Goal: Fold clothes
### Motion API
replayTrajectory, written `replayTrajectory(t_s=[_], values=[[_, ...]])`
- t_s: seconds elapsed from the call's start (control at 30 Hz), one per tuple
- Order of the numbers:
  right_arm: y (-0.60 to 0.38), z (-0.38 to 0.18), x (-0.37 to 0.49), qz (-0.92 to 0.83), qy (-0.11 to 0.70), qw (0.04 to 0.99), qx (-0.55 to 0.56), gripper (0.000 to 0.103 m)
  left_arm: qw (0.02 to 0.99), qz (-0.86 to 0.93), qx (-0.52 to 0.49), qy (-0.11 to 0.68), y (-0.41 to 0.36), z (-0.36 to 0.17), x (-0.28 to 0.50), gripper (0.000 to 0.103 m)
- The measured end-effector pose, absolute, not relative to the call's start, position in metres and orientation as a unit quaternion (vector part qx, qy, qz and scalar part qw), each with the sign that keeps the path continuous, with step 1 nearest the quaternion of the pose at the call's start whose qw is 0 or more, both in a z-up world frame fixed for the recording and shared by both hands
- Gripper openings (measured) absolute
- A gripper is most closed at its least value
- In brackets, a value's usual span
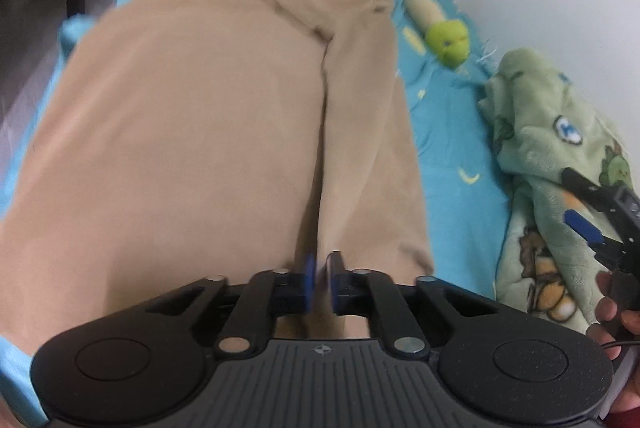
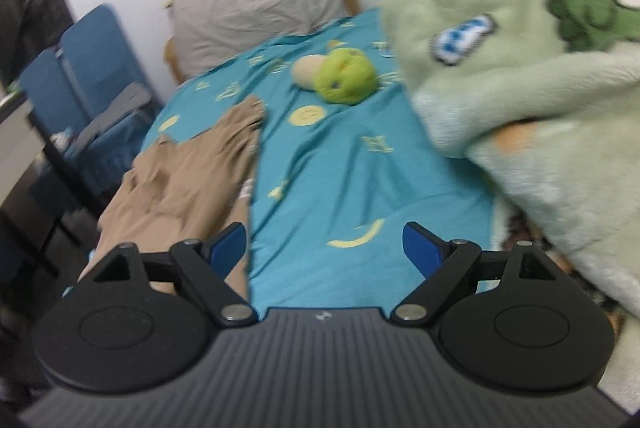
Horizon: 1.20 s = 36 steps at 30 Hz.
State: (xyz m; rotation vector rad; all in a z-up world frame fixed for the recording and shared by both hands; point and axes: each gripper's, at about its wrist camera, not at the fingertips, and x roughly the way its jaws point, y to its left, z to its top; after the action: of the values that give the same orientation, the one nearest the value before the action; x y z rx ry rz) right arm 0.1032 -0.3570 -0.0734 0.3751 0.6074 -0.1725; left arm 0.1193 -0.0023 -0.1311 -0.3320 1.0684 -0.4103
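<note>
The tan trousers (image 1: 192, 132) lie spread flat on the bed with the blue sheet (image 1: 448, 148), along the bed's left edge, with the two legs side by side. The left gripper (image 1: 320, 282) sits over the near end of the trousers, and its blue fingers (image 1: 308, 280) are pressed close together with tan cloth showing in the thin gap. The right gripper (image 2: 324, 248) hangs over the bare sheet just beside the trousers, with its fingers wide apart and nothing in them. A green stuffed toy (image 2: 344, 76) lies near the grey pillow (image 2: 256, 16) at the far end. A fluffy green blanket (image 2: 540, 100) is bunched along the bed's right edge.
</note>
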Motion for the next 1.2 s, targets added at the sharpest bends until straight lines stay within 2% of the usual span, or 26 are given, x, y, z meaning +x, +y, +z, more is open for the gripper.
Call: replayTrajectory(t_s=[0.03,0.07,0.1,0.2,0.33,0.47,0.63,0.93,1.07,1.13,1.2], values=[[-0.351,-0.073,0.104,-0.075,0.296,0.935,0.179,0.087,0.836,-0.190,-0.153,0.491,-0.001,-0.126,0.116,0.038],[-0.344,-0.072,0.104,-0.067,0.294,0.937,0.176,0.087,0.844,-0.186,-0.150,0.479,0.000,-0.120,0.113,0.053],[-0.338,-0.072,0.104,-0.059,0.292,0.939,0.173,0.087,0.851,-0.183,-0.150,0.468,0.001,-0.114,0.111,0.064],[-0.320,-0.070,0.101,-0.037,0.286,0.943,0.166,0.087,0.868,-0.167,-0.162,0.438,0.007,-0.101,0.112,0.083],[-0.300,-0.072,0.096,-0.014,0.281,0.946,0.162,0.087,0.877,-0.132,-0.217,0.409,0.034,-0.087,0.141,0.088],[-0.288,-0.078,0.096,-0.007,0.284,0.945,0.160,0.087,0.852,-0.081,-0.327,0.402,0.074,-0.092,0.206,0.088],[-0.281,-0.081,0.104,-0.030,0.264,0.954,0.138,0.087,0.816,-0.047,-0.432,0.381,0.114,-0.123,0.285,0.086],[-0.284,-0.110,0.157,-0.046,0.297,0.944,0.133,0.087,0.812,0.001,-0.465,0.353,0.137,-0.208,0.382,0.075],[-0.291,-0.130,0.181,-0.067,0.318,0.936,0.136,0.087,0.816,-0.005,-0.491,0.306,0.144,-0.228,0.408,0.073],[-0.291,-0.141,0.194,-0.065,0.331,0.930,0.145,0.087,0.812,-0.006,-0.500,0.301,0.147,-0.233,0.425,0.068],[-0.289,-0.150,0.205,-0.063,0.342,0.927,0.143,0.087,0.817,0.003,-0.490,0.304,0.147,-0.235,0.440,0.056]])
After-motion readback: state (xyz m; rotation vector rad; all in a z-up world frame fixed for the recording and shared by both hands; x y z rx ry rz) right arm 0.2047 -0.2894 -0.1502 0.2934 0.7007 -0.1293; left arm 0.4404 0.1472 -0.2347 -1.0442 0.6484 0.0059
